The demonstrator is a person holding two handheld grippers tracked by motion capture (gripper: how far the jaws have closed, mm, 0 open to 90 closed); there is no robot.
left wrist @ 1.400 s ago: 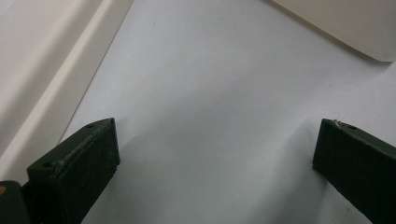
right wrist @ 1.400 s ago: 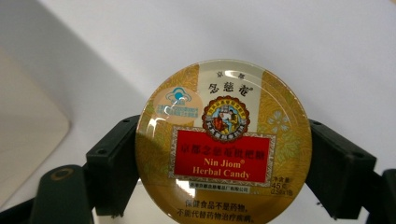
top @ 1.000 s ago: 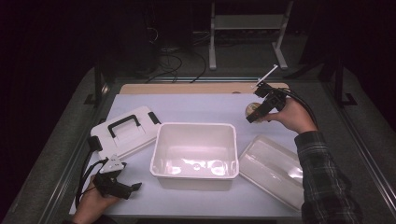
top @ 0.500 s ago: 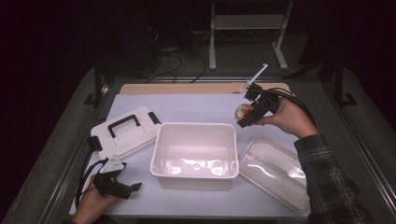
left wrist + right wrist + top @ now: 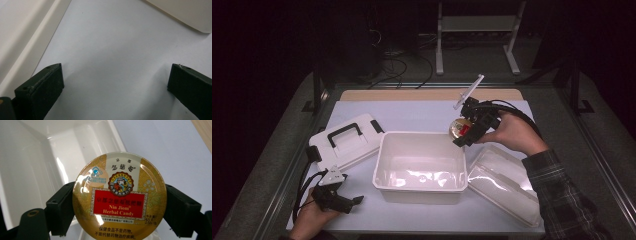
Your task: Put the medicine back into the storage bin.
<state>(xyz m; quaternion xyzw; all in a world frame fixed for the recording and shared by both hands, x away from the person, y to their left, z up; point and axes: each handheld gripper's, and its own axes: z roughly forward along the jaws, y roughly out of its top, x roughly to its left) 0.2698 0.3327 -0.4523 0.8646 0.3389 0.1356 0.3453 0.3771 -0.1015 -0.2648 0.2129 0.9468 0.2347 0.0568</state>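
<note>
Candy tin [image 5: 119, 197] clamped in right gripper [image 5: 466, 131] — carried from far table edge to white bin [image 5: 384, 172] rim, likely for dropping in; left gripper [image 5: 343, 199] open, idle.

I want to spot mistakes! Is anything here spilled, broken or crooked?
Nothing looks spilled or broken. The white bin stands open, its lid lying flat on the table beside it. The right hand-held gripper holds the round candy tin over the bin's edge.

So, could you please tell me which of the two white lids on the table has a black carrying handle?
The white lid left of the open bin. The lid on the right is translucent with no handle.
</note>
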